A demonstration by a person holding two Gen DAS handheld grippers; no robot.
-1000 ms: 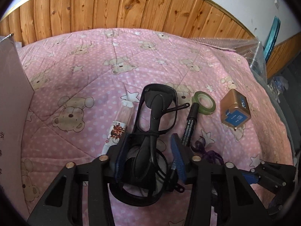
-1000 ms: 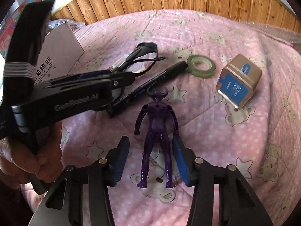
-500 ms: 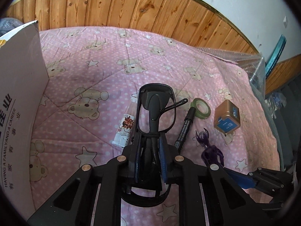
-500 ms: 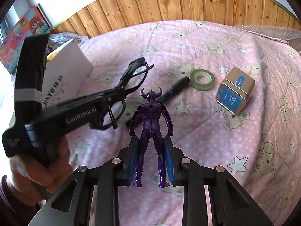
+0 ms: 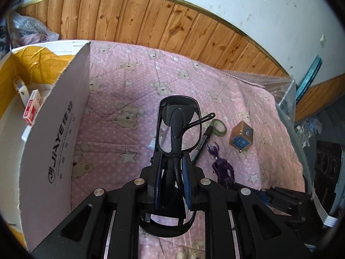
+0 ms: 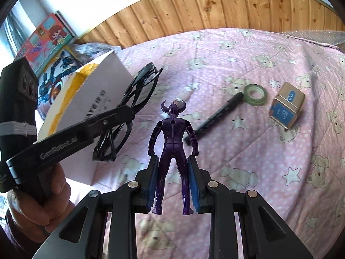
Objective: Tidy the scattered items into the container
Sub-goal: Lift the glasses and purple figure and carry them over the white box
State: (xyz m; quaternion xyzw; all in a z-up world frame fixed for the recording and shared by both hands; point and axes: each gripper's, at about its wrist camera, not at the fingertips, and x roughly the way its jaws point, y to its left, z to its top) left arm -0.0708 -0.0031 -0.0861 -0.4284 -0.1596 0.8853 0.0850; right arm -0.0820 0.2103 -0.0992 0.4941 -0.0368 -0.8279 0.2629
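My left gripper (image 5: 172, 168) is shut on folded black glasses (image 5: 179, 120) and holds them above the pink bedspread, just right of the white cardboard box (image 5: 60, 129). The glasses (image 6: 129, 110) and left gripper (image 6: 120, 116) also show in the right wrist view, beside the box (image 6: 101, 90). My right gripper (image 6: 173, 172) is shut on a purple horned figure (image 6: 172, 138) by its legs, lifted off the bed. The figure (image 5: 222, 166) shows in the left wrist view too. A black marker (image 6: 215, 116), a green tape roll (image 6: 255, 95) and a small brown-and-blue box (image 6: 286, 104) lie on the bed.
The box holds a red-and-white pack (image 5: 32, 108) and yellow lining. A small clear packet (image 5: 154, 140) lies under the glasses. Wood panelling (image 5: 151, 21) backs the bed. Bubble wrap (image 5: 276, 86) lies at the right edge. Toy cartons (image 6: 47, 43) stand behind the box.
Both grippers closed and lifted: the left on the glasses, the right on the purple figure. Both moved up and left toward the box, whose inside now shows.
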